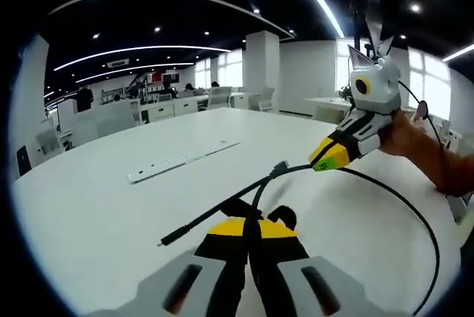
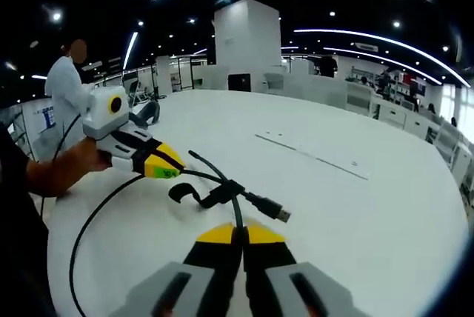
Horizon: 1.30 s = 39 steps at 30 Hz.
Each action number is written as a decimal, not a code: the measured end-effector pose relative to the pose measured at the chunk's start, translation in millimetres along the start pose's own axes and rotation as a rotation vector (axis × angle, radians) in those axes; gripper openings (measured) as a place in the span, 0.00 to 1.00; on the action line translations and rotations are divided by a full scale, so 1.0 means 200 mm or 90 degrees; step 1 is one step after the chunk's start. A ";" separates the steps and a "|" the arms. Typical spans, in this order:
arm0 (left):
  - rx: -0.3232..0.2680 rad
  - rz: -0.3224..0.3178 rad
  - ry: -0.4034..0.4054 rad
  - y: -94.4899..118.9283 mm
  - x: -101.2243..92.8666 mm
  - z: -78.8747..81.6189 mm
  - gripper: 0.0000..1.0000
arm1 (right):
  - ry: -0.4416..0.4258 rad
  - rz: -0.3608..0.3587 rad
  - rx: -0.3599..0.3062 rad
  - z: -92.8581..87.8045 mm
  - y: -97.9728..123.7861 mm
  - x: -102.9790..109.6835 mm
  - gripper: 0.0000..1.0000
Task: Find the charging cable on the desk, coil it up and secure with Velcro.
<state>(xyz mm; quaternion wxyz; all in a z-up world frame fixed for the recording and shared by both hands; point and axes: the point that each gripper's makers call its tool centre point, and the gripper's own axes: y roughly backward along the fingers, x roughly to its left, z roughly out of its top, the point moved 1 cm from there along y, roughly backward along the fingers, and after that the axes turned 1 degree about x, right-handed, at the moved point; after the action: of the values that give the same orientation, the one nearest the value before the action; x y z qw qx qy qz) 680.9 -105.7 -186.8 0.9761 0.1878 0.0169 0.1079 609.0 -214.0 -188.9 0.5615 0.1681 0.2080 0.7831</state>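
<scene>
**Both claws pinch the black cable over a white counter**

In the left gripper view, a wide white counter (image 1: 111,206) runs back to rows of desks and chairs in a bright open office with strip lights on a dark ceiling and a white pillar (image 1: 261,69). A long flat white strip (image 1: 181,160) lies on the counter to the left. The left claw (image 1: 250,237) rises at the bottom, its yellow-tipped jaws pressed together on the black charging cable (image 1: 415,217). One plug end (image 1: 167,241) sticks out just left of the jaws; the rest loops off to the right. The right claw (image 1: 326,158), held by a hand (image 1: 404,135), pinches the same cable at upper right.

In the right gripper view, the left claw (image 2: 167,169) comes in from the left with its tips closed on the cable (image 2: 89,217). A black Velcro strap (image 2: 189,192) sits on the cable near the middle. The right claw (image 2: 238,235) is closed on the cable just behind the USB plug (image 2: 274,212), which points right above the counter (image 2: 370,221).
</scene>
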 end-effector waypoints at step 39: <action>0.008 -0.077 -0.014 -0.13 -0.03 -0.14 0.08 | -0.009 0.051 0.029 -0.16 -0.16 0.12 0.05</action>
<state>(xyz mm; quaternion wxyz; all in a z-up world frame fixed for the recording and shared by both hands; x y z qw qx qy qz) 677.4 -120.6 -222.8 0.9798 0.1939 0.0184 0.0464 612.5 -186.8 -231.6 0.5271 0.1949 0.2151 0.7987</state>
